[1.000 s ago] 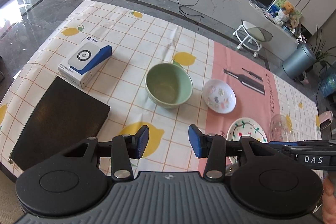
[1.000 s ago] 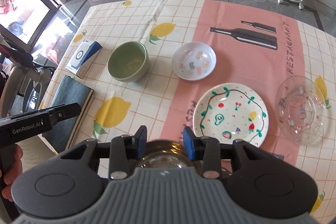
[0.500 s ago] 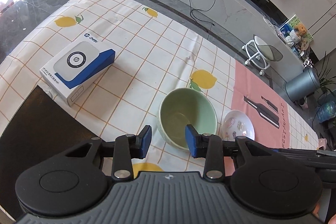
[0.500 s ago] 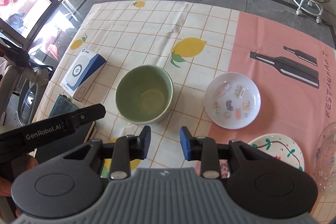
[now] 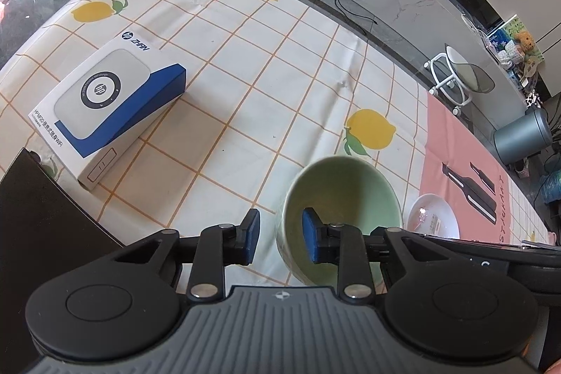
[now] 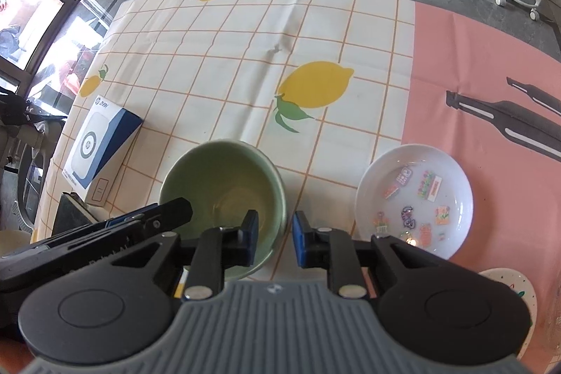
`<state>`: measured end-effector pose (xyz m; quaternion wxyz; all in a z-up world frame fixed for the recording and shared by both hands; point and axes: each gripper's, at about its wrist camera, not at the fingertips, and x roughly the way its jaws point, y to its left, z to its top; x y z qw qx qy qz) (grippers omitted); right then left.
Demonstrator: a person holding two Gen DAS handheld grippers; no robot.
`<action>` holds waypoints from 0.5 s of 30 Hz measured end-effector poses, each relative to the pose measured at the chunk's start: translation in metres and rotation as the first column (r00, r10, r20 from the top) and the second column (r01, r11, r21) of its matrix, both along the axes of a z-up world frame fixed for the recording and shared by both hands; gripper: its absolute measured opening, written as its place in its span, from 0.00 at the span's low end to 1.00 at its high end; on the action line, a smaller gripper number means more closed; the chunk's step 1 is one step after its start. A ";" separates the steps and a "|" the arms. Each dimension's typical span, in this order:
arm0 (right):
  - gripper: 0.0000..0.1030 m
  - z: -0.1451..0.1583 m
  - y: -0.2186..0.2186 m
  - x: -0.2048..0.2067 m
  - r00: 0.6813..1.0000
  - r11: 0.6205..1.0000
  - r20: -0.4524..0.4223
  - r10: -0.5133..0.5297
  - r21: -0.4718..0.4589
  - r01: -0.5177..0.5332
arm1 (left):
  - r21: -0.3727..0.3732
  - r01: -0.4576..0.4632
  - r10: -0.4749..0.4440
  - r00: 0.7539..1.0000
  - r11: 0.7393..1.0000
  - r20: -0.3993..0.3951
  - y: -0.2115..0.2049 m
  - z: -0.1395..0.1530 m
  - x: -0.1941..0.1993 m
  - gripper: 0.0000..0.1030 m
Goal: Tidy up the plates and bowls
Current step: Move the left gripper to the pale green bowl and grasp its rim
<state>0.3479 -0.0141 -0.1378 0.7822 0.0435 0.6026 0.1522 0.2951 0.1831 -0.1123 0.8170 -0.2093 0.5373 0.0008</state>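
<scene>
Both your grippers have dropped onto the green bowl (image 5: 342, 212), jaws just closing: left gripper (image 5: 278, 239) and right gripper (image 6: 272, 239) each straddle opposite rims, not yet pinching. Lift looks next.

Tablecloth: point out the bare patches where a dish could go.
Free: the checked tablecloth beyond the green bowl, from the white-and-blue box to the far edge, and the pink panel behind the small white dish. Crowded: the near edge, with both grippers at the bowl, the patterned plate.
</scene>
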 end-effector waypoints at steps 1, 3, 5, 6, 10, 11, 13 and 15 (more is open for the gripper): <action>0.16 -0.003 0.001 0.001 1.000 1.000 -0.005 0.002 -0.003 -0.002 | -0.005 -0.001 0.001 1.000 1.000 -0.005 0.000 -0.002 0.001 0.25; 0.16 -0.007 0.002 0.003 1.000 1.000 -0.006 0.002 -0.002 -0.002 | -0.009 -0.001 0.001 1.000 1.000 -0.011 0.000 -0.005 0.002 0.21; 0.13 -0.010 0.002 0.004 1.000 1.000 -0.006 0.001 -0.003 -0.001 | -0.004 -0.008 0.008 1.000 1.000 -0.015 0.000 -0.007 0.003 0.17; 0.12 -0.012 0.002 0.005 1.000 1.000 -0.007 -0.001 -0.005 0.001 | -0.004 -0.009 0.009 1.000 1.000 -0.014 0.001 -0.008 0.003 0.14; 0.06 -0.016 -0.001 0.007 1.000 1.000 -0.015 -0.008 0.003 0.008 | -0.006 0.005 -0.005 1.000 1.000 -0.004 -0.001 -0.007 0.004 0.08; 0.06 -0.017 -0.002 0.007 1.000 1.000 -0.017 -0.011 0.007 0.012 | 0.004 0.005 -0.005 1.000 1.000 -0.003 -0.003 -0.006 0.004 0.08; 0.06 -0.018 -0.002 0.007 1.000 1.000 -0.016 -0.018 0.014 0.019 | 0.019 0.000 0.000 1.000 1.000 -0.004 -0.006 -0.005 0.004 0.07; 0.06 -0.018 -0.002 0.006 1.000 1.000 -0.012 -0.023 0.013 0.023 | 0.033 0.000 0.000 1.000 0.999 -0.010 -0.008 -0.005 0.005 0.06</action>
